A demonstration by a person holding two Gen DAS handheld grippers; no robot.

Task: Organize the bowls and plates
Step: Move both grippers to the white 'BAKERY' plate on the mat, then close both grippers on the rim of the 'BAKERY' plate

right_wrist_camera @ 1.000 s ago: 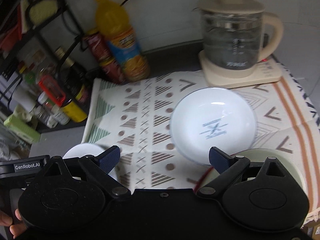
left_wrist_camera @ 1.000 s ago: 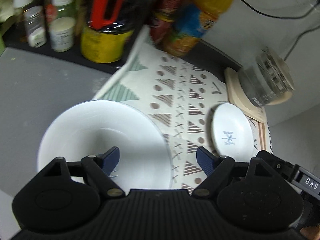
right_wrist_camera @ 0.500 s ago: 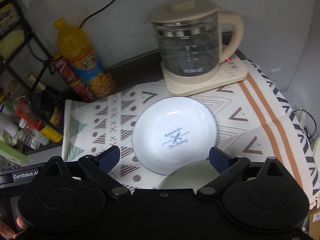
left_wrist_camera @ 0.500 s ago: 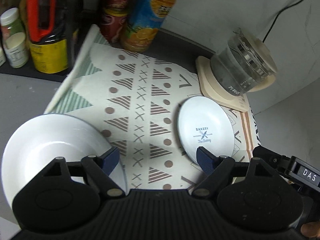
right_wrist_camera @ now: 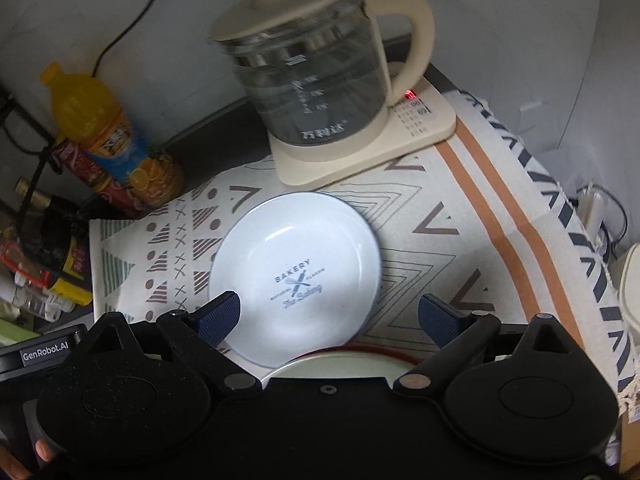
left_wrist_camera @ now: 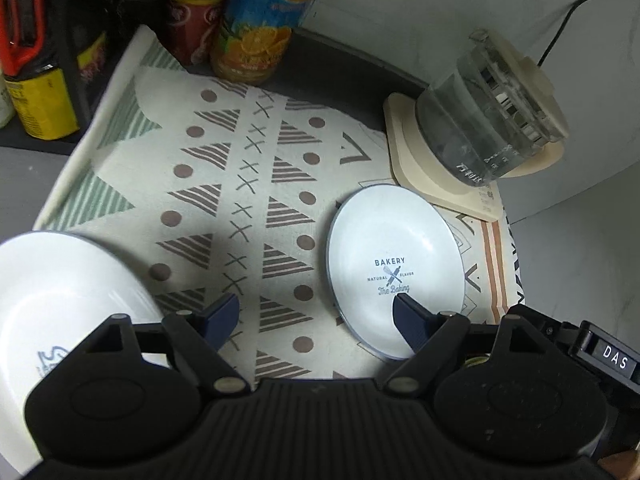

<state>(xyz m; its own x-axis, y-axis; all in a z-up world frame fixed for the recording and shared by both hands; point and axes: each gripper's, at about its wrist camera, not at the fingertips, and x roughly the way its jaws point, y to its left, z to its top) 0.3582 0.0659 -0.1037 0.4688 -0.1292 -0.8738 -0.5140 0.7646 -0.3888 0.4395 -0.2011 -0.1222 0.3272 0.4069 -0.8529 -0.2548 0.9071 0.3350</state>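
Both hand-held grippers, left [left_wrist_camera: 314, 316] and right [right_wrist_camera: 330, 314], gape, grasping nothing. Bakery plate [right_wrist_camera: 294, 276] sits just before the kettle [right_wrist_camera: 316, 80]; only left view shows a white bowl [left_wrist_camera: 68, 292] far left of it, only right a red-rimmed dish [right_wrist_camera: 340, 364] nearer.

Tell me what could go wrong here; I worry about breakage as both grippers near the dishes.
1. The bakery plate lies close to the glass kettle and its base; a push on the plate could knock it into them.
2. The red-rimmed dish overlaps the plate's near edge, so lifting either may clink or drag the other.
3. The white bowl sits at the cloth's left edge, where a nudge could slide it off.
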